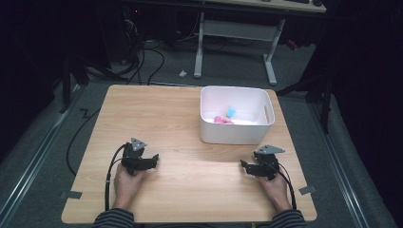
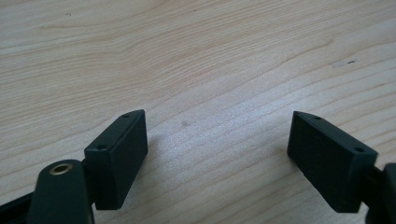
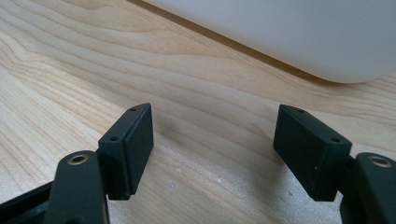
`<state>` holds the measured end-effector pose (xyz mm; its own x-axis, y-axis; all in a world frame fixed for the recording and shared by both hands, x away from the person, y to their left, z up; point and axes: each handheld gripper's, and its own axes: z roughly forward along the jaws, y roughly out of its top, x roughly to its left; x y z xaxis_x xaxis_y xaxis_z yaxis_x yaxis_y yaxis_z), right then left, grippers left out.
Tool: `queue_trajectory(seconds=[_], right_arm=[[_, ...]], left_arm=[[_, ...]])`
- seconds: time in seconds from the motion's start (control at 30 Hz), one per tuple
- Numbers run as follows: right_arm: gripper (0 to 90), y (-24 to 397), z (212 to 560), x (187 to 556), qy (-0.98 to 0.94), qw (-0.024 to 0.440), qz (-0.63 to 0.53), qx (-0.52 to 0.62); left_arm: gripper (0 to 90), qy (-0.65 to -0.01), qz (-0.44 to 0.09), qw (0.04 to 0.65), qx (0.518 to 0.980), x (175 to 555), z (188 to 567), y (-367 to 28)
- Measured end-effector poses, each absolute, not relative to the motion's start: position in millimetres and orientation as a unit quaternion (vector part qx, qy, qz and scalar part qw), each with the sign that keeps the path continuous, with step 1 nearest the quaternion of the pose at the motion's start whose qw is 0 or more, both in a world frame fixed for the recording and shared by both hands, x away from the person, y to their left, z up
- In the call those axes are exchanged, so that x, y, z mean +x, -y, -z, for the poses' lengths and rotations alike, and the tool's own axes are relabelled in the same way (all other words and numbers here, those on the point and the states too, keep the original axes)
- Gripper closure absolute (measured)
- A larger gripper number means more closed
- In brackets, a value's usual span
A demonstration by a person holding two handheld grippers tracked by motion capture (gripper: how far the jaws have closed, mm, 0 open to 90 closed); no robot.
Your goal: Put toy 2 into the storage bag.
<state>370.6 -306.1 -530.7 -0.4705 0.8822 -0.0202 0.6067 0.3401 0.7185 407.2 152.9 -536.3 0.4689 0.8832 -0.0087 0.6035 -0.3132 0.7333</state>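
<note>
- Left gripper (image 1: pixel 153 159): rests low on the wooden table (image 1: pixel 157 114), near its front-left part, held by the person's left hand (image 1: pixel 127 183). Its tip points toward the table's middle and slightly away from the person. In the left gripper view, the jaws stand wide apart over bare wood grain, with nothing between the pads (image 2: pixel 123 156).
- Right gripper (image 1: pixel 243 166): rests low near the front-right part of the table, held by the right hand (image 1: pixel 275 187). Its tip points toward the table's middle, facing the left gripper across a wide stretch of bare wood. In the right gripper view, the jaws stand wide apart and hold nothing; the lower wall of the white bin (image 3: pixel 299 32) crosses the top of that view.
- White bin (image 1: pixel 236 130): an open-topped rectangular container standing upright on the far-right part of the table, well apart from the left gripper and near the right one. Its long axis runs across the table, left to right. A handle slot shows in its right end wall.
- Bin contents: a pink object (image 1: pixel 219 119) lies on the floor of the bin, with a light blue object (image 1: pixel 231 112) just beside it. The high view is too coarse to tell what they are, which way they point, or whether they touch.
</note>
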Motion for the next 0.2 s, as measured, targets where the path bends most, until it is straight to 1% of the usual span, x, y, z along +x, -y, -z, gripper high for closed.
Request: queue_trajectory(seconds=[0.2], right_arm=[[29.0, 305.3, 530.7, 369.4, -0.788, 0.209, -0.328, 0.476]], left_arm=[[20.3, -0.474, -0.203, 0.345, 0.785, 407.0, 536.3, -152.8]])
